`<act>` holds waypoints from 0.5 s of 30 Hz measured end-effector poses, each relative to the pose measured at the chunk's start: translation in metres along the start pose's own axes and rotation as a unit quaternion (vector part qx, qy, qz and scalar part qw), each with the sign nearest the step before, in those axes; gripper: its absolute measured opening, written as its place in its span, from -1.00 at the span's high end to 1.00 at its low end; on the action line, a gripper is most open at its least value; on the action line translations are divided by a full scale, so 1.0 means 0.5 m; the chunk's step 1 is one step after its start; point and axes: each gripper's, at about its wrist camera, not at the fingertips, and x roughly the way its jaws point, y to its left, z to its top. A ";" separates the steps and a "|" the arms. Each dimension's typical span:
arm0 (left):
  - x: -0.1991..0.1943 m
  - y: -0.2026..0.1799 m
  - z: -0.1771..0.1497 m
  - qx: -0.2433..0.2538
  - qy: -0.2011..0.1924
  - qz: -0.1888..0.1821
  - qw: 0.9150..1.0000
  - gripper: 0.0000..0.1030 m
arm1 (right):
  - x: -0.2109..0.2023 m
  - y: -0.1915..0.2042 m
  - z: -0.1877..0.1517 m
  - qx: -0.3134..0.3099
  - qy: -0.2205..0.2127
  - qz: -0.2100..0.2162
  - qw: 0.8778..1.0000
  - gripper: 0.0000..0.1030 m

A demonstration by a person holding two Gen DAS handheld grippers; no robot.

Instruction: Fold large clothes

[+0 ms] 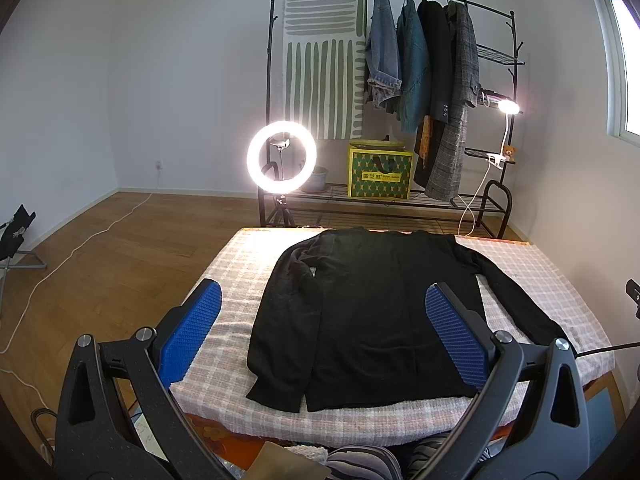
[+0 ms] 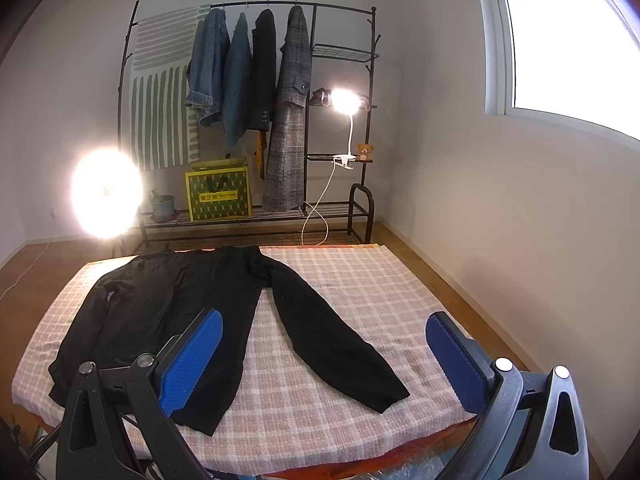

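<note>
A black long-sleeved sweater (image 1: 360,312) lies flat on a table covered with a pink checked cloth (image 1: 240,264). Its left sleeve is folded in along the body; its right sleeve (image 2: 332,336) stretches out diagonally toward the near right. My left gripper (image 1: 320,304) is open and empty, held above the near edge over the sweater's hem. My right gripper (image 2: 324,332) is open and empty, above the outstretched sleeve. The sweater (image 2: 168,312) and the checked cloth (image 2: 380,288) also show in the right wrist view.
A clothes rack (image 1: 400,80) with hanging jackets, a yellow box (image 1: 380,174) and a clip lamp (image 1: 508,108) stands behind the table. A lit ring light (image 1: 282,156) stands at the table's far left. A wall and window (image 2: 560,40) lie to the right. Wooden floor lies to the left.
</note>
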 end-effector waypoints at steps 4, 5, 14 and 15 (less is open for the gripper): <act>0.000 -0.005 0.002 0.001 -0.001 0.000 1.000 -1.00 | -0.002 -0.004 0.001 0.004 0.000 -0.001 1.000 -1.00; -0.001 -0.005 0.004 0.000 -0.002 0.000 1.000 -1.00 | -0.003 -0.005 0.001 0.005 -0.001 -0.001 1.000 -1.00; 0.001 -0.006 -0.004 0.002 -0.002 0.001 1.000 -1.00 | -0.003 -0.004 -0.001 0.003 -0.001 0.001 1.000 -1.00; 0.001 -0.006 -0.003 0.002 -0.002 0.001 1.000 -1.00 | -0.003 -0.004 -0.001 0.003 0.000 0.001 1.000 -1.00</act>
